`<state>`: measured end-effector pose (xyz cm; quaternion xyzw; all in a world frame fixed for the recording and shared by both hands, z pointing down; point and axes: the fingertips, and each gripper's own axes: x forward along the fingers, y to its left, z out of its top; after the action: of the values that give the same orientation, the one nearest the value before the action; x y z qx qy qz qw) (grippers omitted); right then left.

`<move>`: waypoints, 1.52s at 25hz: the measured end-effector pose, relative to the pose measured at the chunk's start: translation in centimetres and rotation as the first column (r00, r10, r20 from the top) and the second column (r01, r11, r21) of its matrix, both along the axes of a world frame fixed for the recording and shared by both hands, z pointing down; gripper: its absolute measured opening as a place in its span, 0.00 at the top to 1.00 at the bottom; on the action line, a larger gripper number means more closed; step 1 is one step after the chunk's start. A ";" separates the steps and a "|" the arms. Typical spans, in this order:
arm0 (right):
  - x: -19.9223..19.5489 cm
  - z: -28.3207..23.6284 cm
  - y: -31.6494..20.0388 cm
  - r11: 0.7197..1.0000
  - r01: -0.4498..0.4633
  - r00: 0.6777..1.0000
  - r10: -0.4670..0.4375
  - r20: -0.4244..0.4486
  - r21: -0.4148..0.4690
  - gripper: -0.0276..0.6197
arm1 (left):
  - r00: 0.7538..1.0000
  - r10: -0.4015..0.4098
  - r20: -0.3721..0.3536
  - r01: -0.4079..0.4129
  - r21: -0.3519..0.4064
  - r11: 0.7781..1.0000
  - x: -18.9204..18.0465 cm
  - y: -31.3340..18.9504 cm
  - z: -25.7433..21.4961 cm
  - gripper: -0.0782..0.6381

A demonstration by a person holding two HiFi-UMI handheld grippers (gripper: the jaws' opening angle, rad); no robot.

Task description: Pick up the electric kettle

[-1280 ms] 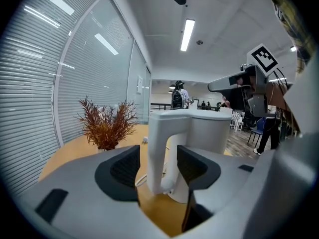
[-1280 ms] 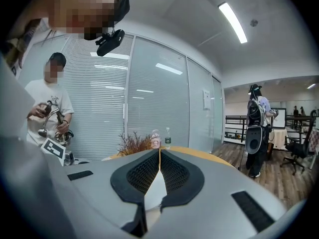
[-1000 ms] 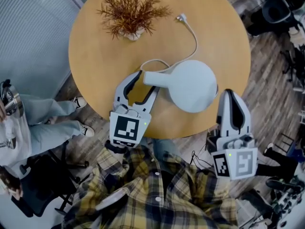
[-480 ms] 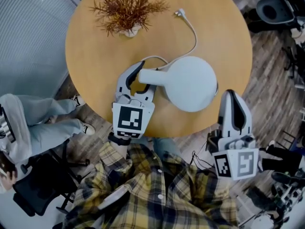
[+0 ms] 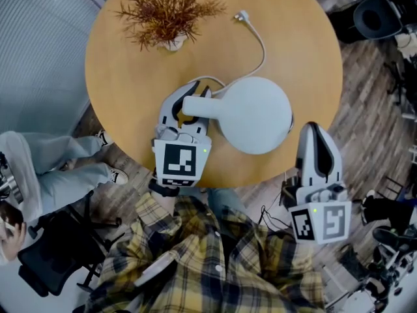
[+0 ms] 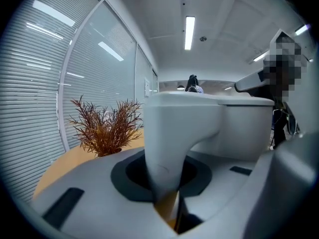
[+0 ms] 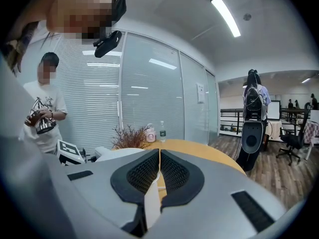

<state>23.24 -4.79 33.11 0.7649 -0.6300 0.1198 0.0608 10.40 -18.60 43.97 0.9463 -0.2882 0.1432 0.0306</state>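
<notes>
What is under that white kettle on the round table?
The white round electric kettle stands on the round wooden table. A white cord runs in under it. Any base is covered by its body.

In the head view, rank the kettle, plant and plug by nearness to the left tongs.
1. kettle, right beside them: the left tongs have just been closing and clamp its handle.
2. plant, beyond, slightly left.
3. plug, farthest, beyond to the right.
</notes>
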 end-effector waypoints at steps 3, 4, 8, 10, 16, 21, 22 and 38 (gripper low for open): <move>0.1 0.1 -0.2 1.000 0.004 1.000 -0.004 0.002 -0.003 0.90 | 1.000 0.003 0.001 -0.003 0.006 1.000 0.0 0.0 0.0 0.80; 0.1 0.2 -0.3 1.000 0.005 1.000 -0.005 0.002 -0.003 0.90 | 1.000 0.006 0.000 -0.006 0.006 1.000 0.1 -0.1 0.0 0.81; 0.2 0.0 -0.3 1.000 0.006 1.000 -0.006 -0.001 -0.004 0.90 | 1.000 -0.017 -0.019 0.017 -0.005 1.000 0.0 -0.2 0.0 0.81; 0.4 -0.1 -0.4 1.000 0.007 1.000 -0.007 -0.004 -0.005 0.90 | 0.999 -0.033 -0.029 0.032 -0.013 0.999 -0.2 -0.3 -0.1 0.81; 1.2 -0.3 -0.2 1.000 -0.006 1.000 0.006 -0.012 -0.007 0.90 | 0.997 -0.049 -0.056 0.047 -0.028 0.998 0.0 -0.5 -0.4 0.81; 1.5 -0.5 -0.2 1.000 -0.009 1.000 0.009 -0.016 -0.007 0.90 | 0.996 -0.061 -0.067 0.059 -0.044 0.997 0.0 -0.8 -0.5 0.81; 1.5 -0.5 -0.1 1.000 -0.010 1.000 0.010 -0.016 -0.008 0.90 | 0.996 -0.064 -0.069 0.061 -0.048 0.997 0.0 -0.9 -0.5 0.81; 2.1 -1.6 -0.1 1.000 -0.018 0.999 0.019 -0.030 0.010 0.90 | 0.989 -0.085 -0.123 0.075 -0.079 0.994 -0.6 -1.9 -3.1 0.81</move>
<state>25.32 -4.94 31.48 0.7727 -0.6225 0.1060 0.0654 9.75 -20.50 40.83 0.9393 -0.3180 0.0921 0.0896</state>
